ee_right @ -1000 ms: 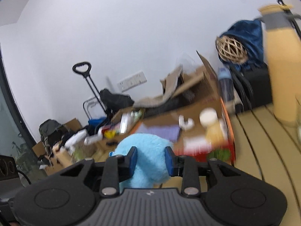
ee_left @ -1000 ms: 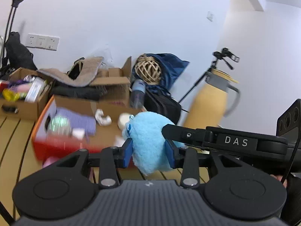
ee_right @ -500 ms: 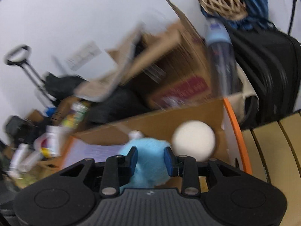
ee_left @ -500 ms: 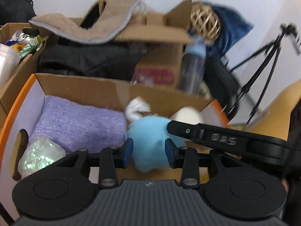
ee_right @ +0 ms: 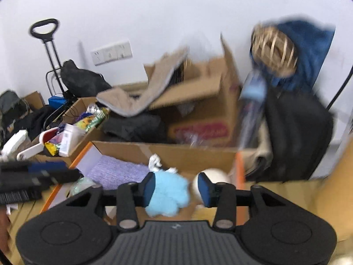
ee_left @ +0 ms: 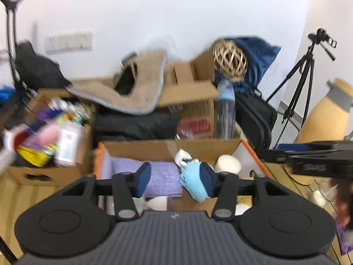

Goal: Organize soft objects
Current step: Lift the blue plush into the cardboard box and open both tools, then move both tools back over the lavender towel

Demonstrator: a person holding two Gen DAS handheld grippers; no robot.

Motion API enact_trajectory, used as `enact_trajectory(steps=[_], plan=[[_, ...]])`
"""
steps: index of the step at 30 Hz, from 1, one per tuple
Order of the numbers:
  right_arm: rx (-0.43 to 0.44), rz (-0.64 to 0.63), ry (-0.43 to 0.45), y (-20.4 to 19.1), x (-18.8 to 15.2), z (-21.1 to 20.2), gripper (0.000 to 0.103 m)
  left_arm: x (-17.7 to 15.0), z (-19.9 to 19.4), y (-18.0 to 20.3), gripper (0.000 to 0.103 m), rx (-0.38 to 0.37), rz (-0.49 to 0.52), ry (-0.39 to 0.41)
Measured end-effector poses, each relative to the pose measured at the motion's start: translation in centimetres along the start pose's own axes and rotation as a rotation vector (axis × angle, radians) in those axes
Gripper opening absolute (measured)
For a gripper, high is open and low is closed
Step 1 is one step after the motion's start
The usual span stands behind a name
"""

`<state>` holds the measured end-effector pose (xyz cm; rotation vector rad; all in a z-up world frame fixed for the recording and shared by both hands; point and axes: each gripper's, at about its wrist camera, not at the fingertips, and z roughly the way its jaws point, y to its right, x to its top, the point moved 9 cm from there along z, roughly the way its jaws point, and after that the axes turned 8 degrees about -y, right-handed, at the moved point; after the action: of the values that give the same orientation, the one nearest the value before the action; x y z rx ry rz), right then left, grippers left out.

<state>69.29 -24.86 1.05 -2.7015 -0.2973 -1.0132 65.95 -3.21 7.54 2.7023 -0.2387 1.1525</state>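
Note:
A light blue plush toy (ee_left: pixel 193 184) (ee_right: pixel 168 195) lies in the orange-edged cardboard box (ee_left: pixel 249 149) (ee_right: pixel 239 165), beside a purple cloth (ee_left: pixel 158 176) (ee_right: pixel 119 172) and a white ball (ee_left: pixel 227 164) (ee_right: pixel 215 175). My left gripper (ee_left: pixel 174 181) is opening over the box. The plush rests against its right pad only. My right gripper (ee_right: pixel 176 187) is opening too, and the plush leans on its left pad while the other pad stands apart. Neither pair of pads presses on the toy. Each gripper shows at the edge of the other's view.
Behind the box stand more cardboard boxes (ee_left: pixel 192 101), a black bag (ee_right: pixel 297 137), a clear bottle (ee_left: pixel 225 110) and a wicker ball (ee_left: pixel 230 59). A box of mixed items (ee_left: pixel 50 137) sits to the left. A tripod (ee_left: pixel 295 97) and a tan drum (ee_left: pixel 326 119) stand to the right.
Both grippers carried the blue plush over the orange-edged box, then their jaws spread and let it go inside. Both views have since drawn back from the box.

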Motion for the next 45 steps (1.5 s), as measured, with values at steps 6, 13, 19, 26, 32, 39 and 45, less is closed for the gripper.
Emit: enact_trajectory(steps=[6,13,19,26,32,39,45], plan=[[-0.050,-0.042,0.118,0.6,-1.3,-12.3,0.064,-3.1,-11.0,-0.4,0.076,0.029,-0.021,0.174],[-0.040,-0.103,0.260,-2.4,-9.3,-21.2,0.071,-10.8,-21.1,1.3,0.090,0.109,0.042,0.399],[-0.069,-0.147,0.388,-6.0,-19.5,-26.4,0.077,-21.4,-27.0,2.2,0.098,0.151,0.002,0.458],[-0.031,-0.183,0.296,-9.9,-33.3,-27.6,0.085,-31.5,-29.3,2.7,0.103,0.198,0.034,0.390],[-0.004,-0.178,0.232,-11.5,-37.4,-27.6,0.086,-32.0,-28.8,2.0,0.103,0.214,0.017,0.378],[0.004,-0.095,0.250,-10.4,-36.1,-26.0,0.086,-32.2,-23.7,0.9,0.103,0.217,-0.054,0.287],[0.005,-0.012,0.227,-8.4,-34.6,-22.6,0.086,-30.2,-15.6,0.2,0.096,0.237,-0.056,0.204]])
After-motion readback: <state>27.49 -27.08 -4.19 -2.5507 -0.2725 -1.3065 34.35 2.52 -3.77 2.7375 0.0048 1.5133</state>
